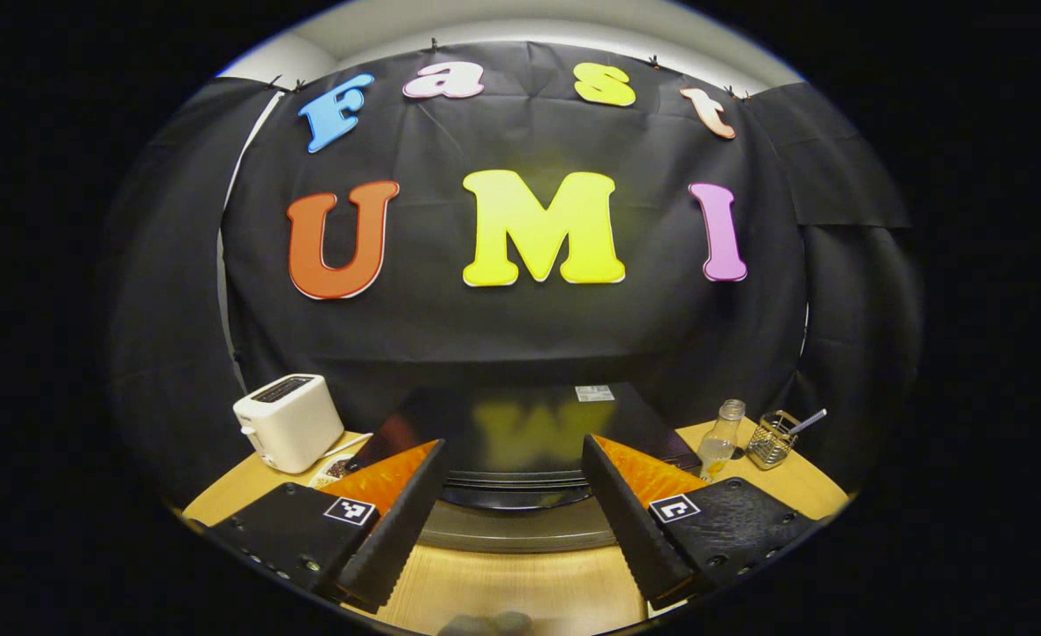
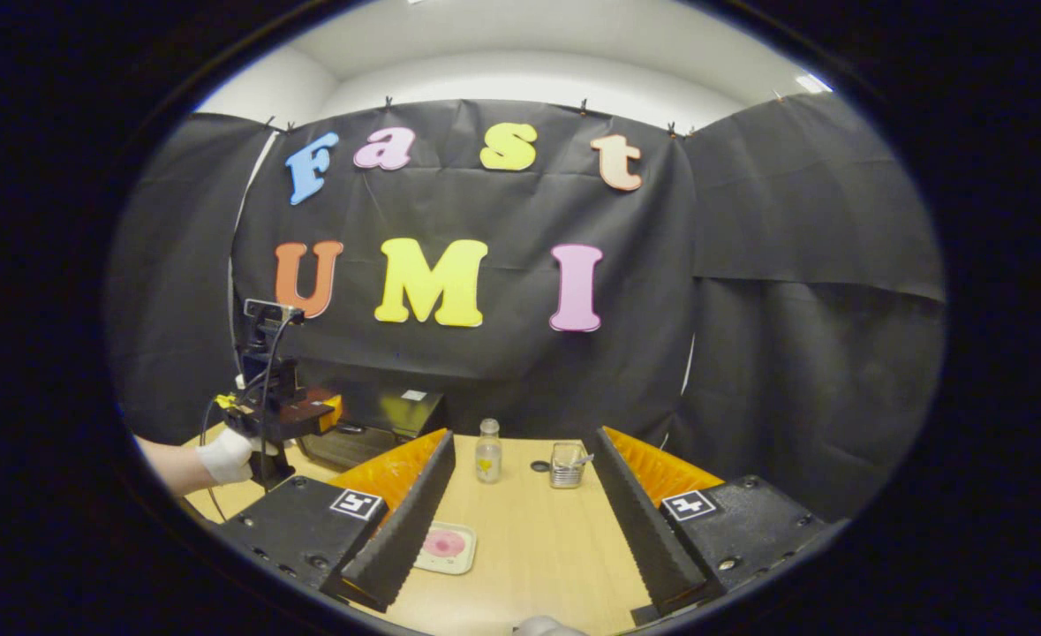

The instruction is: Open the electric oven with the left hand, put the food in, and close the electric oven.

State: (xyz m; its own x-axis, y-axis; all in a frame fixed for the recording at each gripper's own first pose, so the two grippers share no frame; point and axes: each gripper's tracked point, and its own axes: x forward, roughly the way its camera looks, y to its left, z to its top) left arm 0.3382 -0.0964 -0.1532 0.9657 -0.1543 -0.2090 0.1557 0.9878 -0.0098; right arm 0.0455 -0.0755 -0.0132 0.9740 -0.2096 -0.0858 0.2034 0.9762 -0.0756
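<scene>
Your left tool (image 1: 511, 508) hangs open, squared to the oven (image 1: 520, 433) for its door; your right tool (image 2: 520, 521) waits open above the food (image 2: 446, 545).

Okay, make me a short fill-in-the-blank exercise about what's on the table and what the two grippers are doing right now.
1. The white toaster stands to the ____ of the black electric oven in the left gripper view.
2. The right hand-held gripper is open and holds ____.
3. The pink food lies on a small ____ on the wooden table.
4. The oven door is ____.

Missing words: left; nothing; plate; closed
</scene>
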